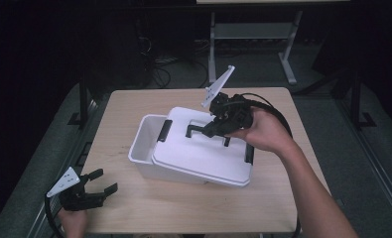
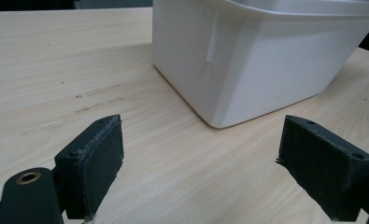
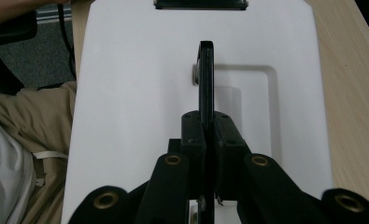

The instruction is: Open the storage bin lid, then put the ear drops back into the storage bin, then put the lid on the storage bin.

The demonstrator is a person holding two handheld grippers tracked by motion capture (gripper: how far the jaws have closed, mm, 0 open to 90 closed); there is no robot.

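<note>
Nearest you in the high view, your left tongs [image 1: 103,181] sit at about 7 o'clock on the tabletop [image 1: 134,213], jaws wide apart with nothing between them. The left gripper view confirms it: the two pads [image 2: 102,156] stand far apart above bare wood, with the bin's corner near them at 12 o'clock.

Count one white bin [image 1: 146,144], one white lid [image 1: 203,153], one black handle [image 1: 203,130] on top of the lid, and two black latches [image 1: 164,131] at the lid's ends. The bin sits mid-tabletop; the lid lies shifted toward 3 o'clock, leaving the bin's 9 o'clock end uncovered.

Your right tongs [image 1: 214,130] are clamped on the handle. The right gripper view shows what the high view cannot: the handle [image 3: 206,79] seen edge-on, pinched tight between the pads, the recess in the lid [image 3: 126,93] under it, and one latch [image 3: 201,4] at 12 o'clock.
</note>
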